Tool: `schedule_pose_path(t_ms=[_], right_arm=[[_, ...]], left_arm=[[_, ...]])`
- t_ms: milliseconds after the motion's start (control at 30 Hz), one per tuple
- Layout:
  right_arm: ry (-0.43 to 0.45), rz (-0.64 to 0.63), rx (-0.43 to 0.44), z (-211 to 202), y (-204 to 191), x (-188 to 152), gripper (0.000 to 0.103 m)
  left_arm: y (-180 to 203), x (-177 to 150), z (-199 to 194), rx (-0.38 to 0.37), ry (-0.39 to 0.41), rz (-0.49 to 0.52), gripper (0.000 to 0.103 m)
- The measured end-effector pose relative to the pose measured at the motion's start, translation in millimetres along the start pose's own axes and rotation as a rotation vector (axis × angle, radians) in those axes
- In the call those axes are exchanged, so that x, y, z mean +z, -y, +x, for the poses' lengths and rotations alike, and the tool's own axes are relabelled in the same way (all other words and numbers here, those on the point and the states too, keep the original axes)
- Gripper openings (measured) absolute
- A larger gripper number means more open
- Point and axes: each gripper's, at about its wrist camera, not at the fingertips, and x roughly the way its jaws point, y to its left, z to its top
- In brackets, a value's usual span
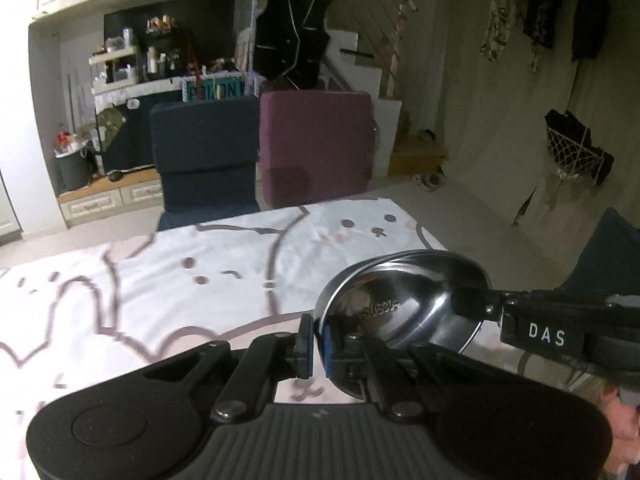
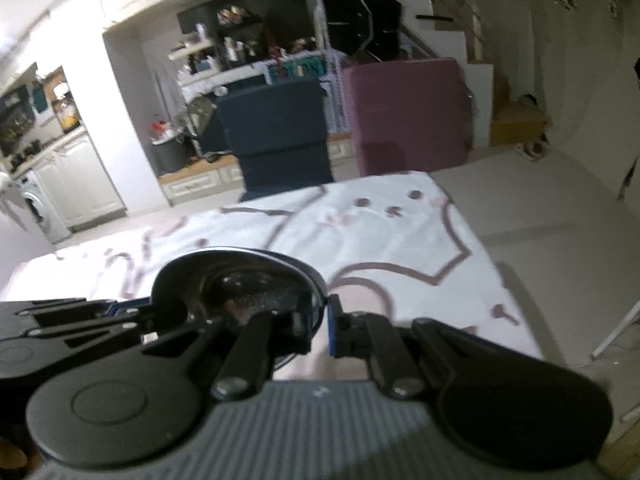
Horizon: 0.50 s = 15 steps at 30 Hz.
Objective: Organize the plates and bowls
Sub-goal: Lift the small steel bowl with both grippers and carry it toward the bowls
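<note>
A shiny steel bowl is held above the table with the white cartoon-print cloth. My left gripper is shut on the bowl's left rim, blue pads on either side of the rim. My right gripper comes in from the right and is shut on the bowl's right rim. In the right wrist view the same bowl sits tilted between both grippers: my right gripper pinches its right rim and the left gripper holds its left side.
A navy chair and a maroon chair stand behind the far table edge. Cluttered shelves and stairs are beyond. The table's right edge drops to the floor.
</note>
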Motion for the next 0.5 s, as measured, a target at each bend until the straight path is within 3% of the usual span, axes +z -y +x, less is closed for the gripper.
schedule_pose_path(t_ms=[200, 500], right_arm=[[0.003, -0.036, 0.054, -33, -43, -9, 0.008], [-0.005, -0.117, 0.069, -71, -92, -35, 0.008]], left_arm=[[-23, -15, -52, 0.009, 0.006, 0.028, 0.008], [-51, -49, -98, 0.006, -0.03, 0.044, 0.008]])
